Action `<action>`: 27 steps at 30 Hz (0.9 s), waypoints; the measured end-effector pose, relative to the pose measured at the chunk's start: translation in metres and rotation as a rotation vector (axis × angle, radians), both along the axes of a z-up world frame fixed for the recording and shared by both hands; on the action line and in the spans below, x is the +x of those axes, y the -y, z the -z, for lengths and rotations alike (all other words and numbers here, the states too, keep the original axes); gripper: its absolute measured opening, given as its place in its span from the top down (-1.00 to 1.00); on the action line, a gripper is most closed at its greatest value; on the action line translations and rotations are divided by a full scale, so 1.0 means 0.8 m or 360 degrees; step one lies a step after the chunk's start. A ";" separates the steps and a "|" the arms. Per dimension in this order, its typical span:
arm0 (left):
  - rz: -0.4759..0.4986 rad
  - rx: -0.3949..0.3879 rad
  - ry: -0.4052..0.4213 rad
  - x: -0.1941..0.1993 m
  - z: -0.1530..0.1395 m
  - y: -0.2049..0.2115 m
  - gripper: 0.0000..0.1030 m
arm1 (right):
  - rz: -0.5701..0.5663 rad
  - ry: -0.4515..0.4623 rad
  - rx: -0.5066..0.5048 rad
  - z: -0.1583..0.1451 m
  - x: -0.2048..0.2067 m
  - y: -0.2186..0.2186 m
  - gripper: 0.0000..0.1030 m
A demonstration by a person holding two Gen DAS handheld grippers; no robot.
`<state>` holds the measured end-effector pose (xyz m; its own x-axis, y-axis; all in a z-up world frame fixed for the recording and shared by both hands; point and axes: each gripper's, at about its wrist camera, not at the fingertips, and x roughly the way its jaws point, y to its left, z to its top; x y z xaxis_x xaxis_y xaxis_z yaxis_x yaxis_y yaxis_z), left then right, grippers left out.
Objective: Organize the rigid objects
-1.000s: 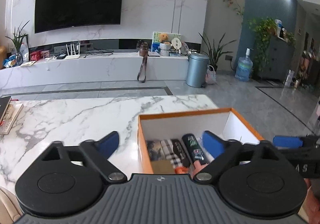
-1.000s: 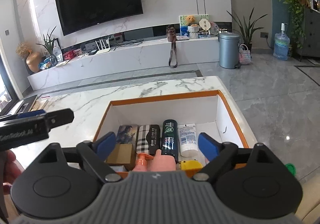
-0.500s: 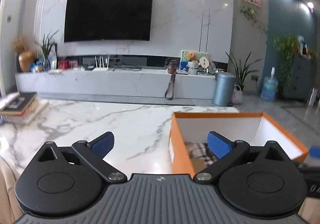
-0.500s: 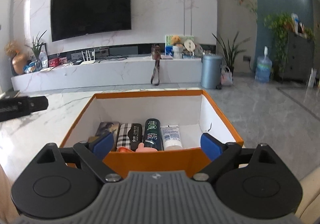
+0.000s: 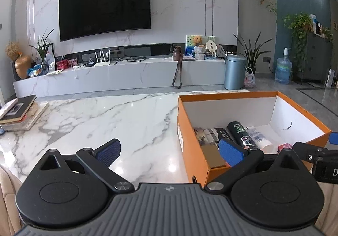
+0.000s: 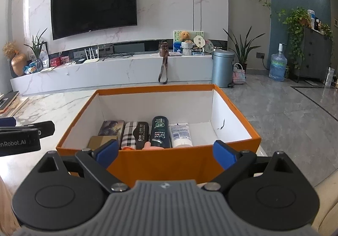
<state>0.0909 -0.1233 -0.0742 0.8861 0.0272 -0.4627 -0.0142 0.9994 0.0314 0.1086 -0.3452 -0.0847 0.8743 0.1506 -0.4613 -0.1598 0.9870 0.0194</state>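
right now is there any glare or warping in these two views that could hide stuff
Left wrist view: ceiling lights glare off the marble table, and fisheye bows the TV. Right wrist view: sharp and evenly lit, the orange box contents readable, its near wall hiding the items' lower ends; edges curve too.

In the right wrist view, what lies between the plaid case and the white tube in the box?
The dark green CLEAR bottle lies between the plaid case and the white tube inside the orange box, seen in the right wrist view.

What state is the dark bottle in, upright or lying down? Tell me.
Lying down. The dark bottle lies flat on the floor of the box, between the plaid case and the white tube.
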 end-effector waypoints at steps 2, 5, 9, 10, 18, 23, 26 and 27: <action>0.0002 0.0006 0.0000 0.000 0.000 0.000 -1.00 | 0.0001 0.0001 0.0005 0.002 -0.002 0.000 -0.86; -0.0006 0.0005 0.0003 -0.001 -0.001 0.000 -1.00 | 0.0005 0.0007 0.0019 0.002 -0.003 0.001 -0.86; -0.0005 0.0006 0.0001 -0.001 -0.002 -0.001 -1.00 | 0.0010 0.0010 0.0019 0.003 -0.002 0.002 -0.86; -0.0001 0.0003 -0.0003 -0.002 -0.002 -0.001 -1.00 | 0.0010 0.0011 0.0017 0.003 -0.002 0.002 -0.86; 0.0007 0.0008 -0.0006 -0.002 -0.007 -0.005 -1.00 | 0.0019 0.0014 0.0020 0.003 -0.003 0.001 -0.86; 0.0003 0.0004 -0.0004 -0.002 -0.009 -0.005 -1.00 | 0.0021 0.0013 0.0020 0.003 -0.003 0.001 -0.86; 0.0002 -0.0001 0.0005 -0.003 -0.012 -0.006 -1.00 | 0.0020 0.0013 0.0018 0.003 -0.003 0.001 -0.86; 0.0001 -0.0002 0.0007 -0.003 -0.012 -0.006 -1.00 | 0.0022 0.0014 0.0016 0.003 -0.004 0.001 -0.86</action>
<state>0.0881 -0.1186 -0.0645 0.8882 0.0263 -0.4588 -0.0139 0.9994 0.0304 0.1056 -0.3456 -0.0874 0.8804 0.1427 -0.4522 -0.1460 0.9889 0.0278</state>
